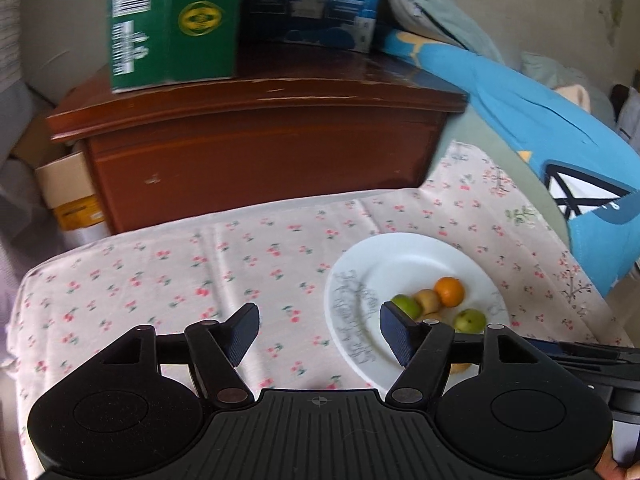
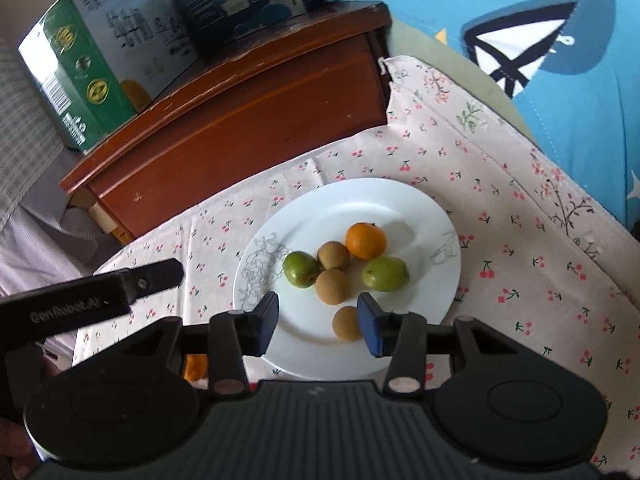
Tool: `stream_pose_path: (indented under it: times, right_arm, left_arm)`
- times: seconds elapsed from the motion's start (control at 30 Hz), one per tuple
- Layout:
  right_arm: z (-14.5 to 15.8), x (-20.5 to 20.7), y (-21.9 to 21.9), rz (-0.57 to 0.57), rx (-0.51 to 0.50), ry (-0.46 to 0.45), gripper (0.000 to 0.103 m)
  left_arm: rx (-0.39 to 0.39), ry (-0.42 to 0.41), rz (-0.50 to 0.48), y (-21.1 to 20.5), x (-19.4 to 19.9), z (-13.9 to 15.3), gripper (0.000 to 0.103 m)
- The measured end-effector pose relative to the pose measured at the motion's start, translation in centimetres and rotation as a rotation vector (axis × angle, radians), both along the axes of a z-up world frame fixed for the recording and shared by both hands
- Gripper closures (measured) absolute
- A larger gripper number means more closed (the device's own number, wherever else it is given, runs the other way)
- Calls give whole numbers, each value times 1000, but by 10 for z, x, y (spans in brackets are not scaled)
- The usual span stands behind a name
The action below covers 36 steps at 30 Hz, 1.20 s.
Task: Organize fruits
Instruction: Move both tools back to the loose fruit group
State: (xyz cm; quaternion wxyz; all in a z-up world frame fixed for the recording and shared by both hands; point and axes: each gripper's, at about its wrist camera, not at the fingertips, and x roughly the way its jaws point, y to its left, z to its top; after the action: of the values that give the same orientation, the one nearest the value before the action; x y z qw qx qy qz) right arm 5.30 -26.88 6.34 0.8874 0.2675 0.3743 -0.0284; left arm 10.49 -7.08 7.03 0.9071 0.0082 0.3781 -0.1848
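While both grippers' fingers stand apart, empty, the plate holds an orange among green and brown fruits.

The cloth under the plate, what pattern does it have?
Small red cherries on pale pink cloth, clearest in the right wrist view.

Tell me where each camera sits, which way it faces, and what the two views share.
Left wrist: rides the left tool, facing forward over the cloth toward the cabinet; its open fingers show, with the plate to the right.
Right wrist: rides the right tool, looking down at the plate; open fingers show, the left tool enters at left.
Shared: plate, orange, cabinet, boxes.
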Motion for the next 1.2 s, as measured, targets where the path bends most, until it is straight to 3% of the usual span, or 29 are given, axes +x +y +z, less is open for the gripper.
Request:
stream_pose_path:
  times: [0.3,0.6,0.9,1.2]
  right_arm:
    - [-5,-6,13,81,-1,4,59]
    - [-6,-13,35,200,-17,-14,59]
    - [-11,-23,58,323,4,-23,59]
    - [-20,-27,80,420,2,-10,59]
  left_arm:
    - [12,-5,43,28,-5,5,36]
    - [37,36,46,44,-23,-8,36]
    - [-24,104,95,71,-44,-25,36]
    - [3,107,81,79,-63,-36,36]
